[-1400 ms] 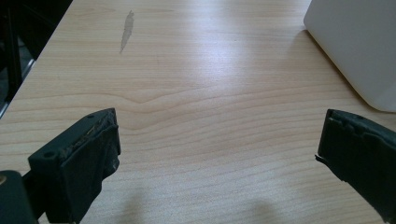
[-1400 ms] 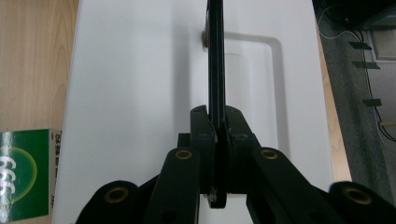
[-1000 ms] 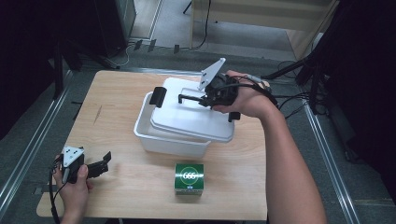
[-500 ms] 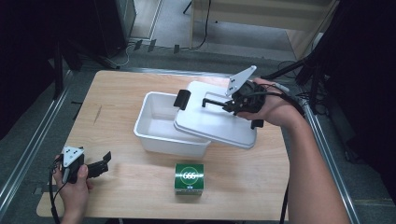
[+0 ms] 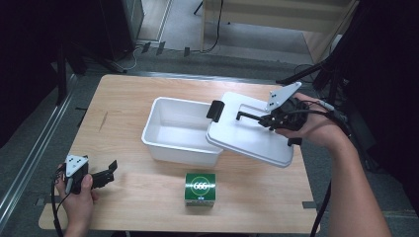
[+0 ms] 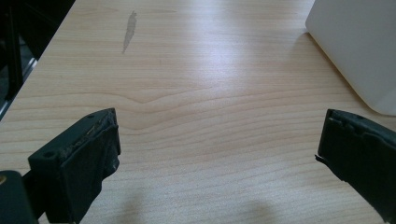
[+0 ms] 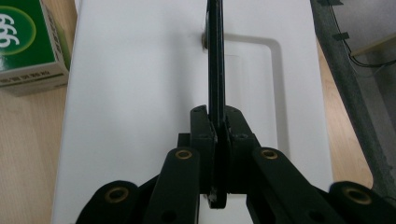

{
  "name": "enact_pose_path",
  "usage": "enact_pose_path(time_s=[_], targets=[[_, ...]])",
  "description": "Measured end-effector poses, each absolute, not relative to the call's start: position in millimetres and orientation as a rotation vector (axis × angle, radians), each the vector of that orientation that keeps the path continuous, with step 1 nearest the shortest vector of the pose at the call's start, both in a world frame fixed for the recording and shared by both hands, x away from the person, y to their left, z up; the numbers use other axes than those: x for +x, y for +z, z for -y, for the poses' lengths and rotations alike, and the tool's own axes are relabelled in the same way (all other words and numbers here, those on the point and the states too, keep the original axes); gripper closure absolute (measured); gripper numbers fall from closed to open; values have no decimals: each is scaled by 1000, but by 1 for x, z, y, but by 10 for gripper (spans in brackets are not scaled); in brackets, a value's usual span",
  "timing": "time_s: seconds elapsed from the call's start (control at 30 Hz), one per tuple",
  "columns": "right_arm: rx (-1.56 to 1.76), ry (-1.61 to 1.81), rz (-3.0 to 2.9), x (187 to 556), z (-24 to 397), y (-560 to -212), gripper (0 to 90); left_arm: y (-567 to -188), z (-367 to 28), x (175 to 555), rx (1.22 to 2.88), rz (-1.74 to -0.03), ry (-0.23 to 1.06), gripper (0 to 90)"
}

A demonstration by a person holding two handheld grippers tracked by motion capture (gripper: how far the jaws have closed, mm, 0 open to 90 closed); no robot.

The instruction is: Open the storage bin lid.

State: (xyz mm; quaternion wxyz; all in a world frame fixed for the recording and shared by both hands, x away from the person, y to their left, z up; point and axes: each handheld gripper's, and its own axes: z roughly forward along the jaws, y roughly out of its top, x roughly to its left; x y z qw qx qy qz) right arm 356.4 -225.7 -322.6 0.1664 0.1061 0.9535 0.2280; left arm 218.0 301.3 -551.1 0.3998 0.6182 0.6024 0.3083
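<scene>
A white bin (image 5: 170,143) stands uncovered in the middle of the table. Its white lid (image 5: 247,138) hangs tilted to the bin's right, the lid's left edge over the bin's right rim. My right gripper (image 5: 267,120) is shut on the lid's thin black handle (image 5: 245,116). In the right gripper view the handle (image 7: 215,60) runs between the closed gripper (image 7: 216,119) above the lid (image 7: 140,102). My left gripper (image 5: 109,172) rests open near the front left corner. In its own view the left gripper (image 6: 219,149) spans bare wood, with the bin's corner (image 6: 359,46) ahead at right.
A green box (image 5: 200,187) marked 666 sits near the front edge, just in front of the bin; it appears again as the green box (image 7: 28,46) beside the lid. A black clip (image 5: 215,109) sticks up at the lid's left end. The table's right edge (image 5: 301,163) lies under the lid.
My right gripper has carried the lid off the bin toward the right and slightly nearer, uncovering the bin. The left gripper has stayed in place.
</scene>
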Motion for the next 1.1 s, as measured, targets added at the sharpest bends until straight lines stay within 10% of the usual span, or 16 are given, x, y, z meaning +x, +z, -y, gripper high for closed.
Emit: enact_pose_path(time_s=[1.1], targets=[[491, 652, -2699, 337, 299, -371, 854, -551, -300, 218, 1566, -1524, 791, 0]])
